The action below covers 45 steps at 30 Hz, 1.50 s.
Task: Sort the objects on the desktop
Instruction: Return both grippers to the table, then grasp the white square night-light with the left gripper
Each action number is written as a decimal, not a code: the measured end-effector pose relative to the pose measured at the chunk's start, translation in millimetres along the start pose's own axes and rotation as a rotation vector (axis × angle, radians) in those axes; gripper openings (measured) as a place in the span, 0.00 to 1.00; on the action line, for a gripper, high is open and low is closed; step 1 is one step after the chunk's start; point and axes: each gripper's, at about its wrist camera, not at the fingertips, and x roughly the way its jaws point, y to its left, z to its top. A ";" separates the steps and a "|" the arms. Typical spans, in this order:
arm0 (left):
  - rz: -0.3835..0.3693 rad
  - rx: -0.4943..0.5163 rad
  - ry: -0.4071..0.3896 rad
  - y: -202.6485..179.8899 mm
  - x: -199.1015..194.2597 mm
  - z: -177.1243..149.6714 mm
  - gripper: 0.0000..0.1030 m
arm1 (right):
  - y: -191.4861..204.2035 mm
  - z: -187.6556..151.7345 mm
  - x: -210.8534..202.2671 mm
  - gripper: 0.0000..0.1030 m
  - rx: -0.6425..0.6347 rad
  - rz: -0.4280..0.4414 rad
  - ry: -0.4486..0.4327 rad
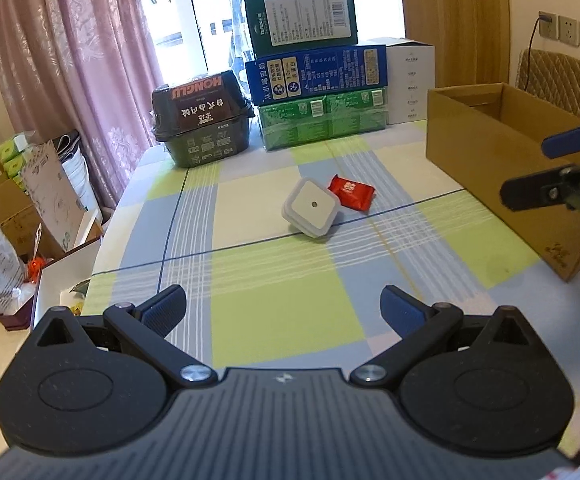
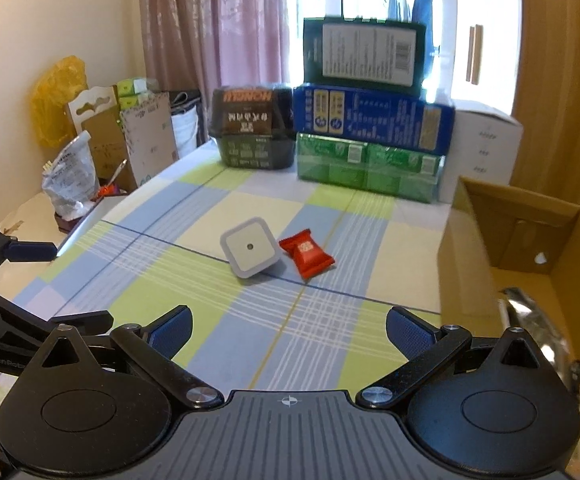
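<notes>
Bare tablecloth (image 1: 274, 280) before cardboard box (image 1: 489, 152)

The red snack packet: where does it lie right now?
In both wrist views the red snack packet lies mid-table on the checked cloth, right beside the white square device, left of the cardboard box.

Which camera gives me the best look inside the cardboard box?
The right wrist view: it looks down into the open cardboard box, showing its inner walls, floor and a shiny wrapper already inside. The left wrist view shows mostly the box's outer side and only a strip of interior.
</notes>
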 end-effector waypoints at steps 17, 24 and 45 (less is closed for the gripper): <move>-0.041 0.251 -0.055 -14.7 125.5 35.3 0.98 | -35.2 21.5 128.5 0.58 -0.068 -0.032 0.034; -0.046 0.395 -0.079 -31.3 165.1 43.5 0.93 | -36.2 23.8 161.7 0.57 -0.101 -0.046 0.083; 0.012 0.512 -0.119 -46.5 215.2 30.5 0.61 | -38.5 23.3 207.3 0.57 -0.175 -0.010 0.102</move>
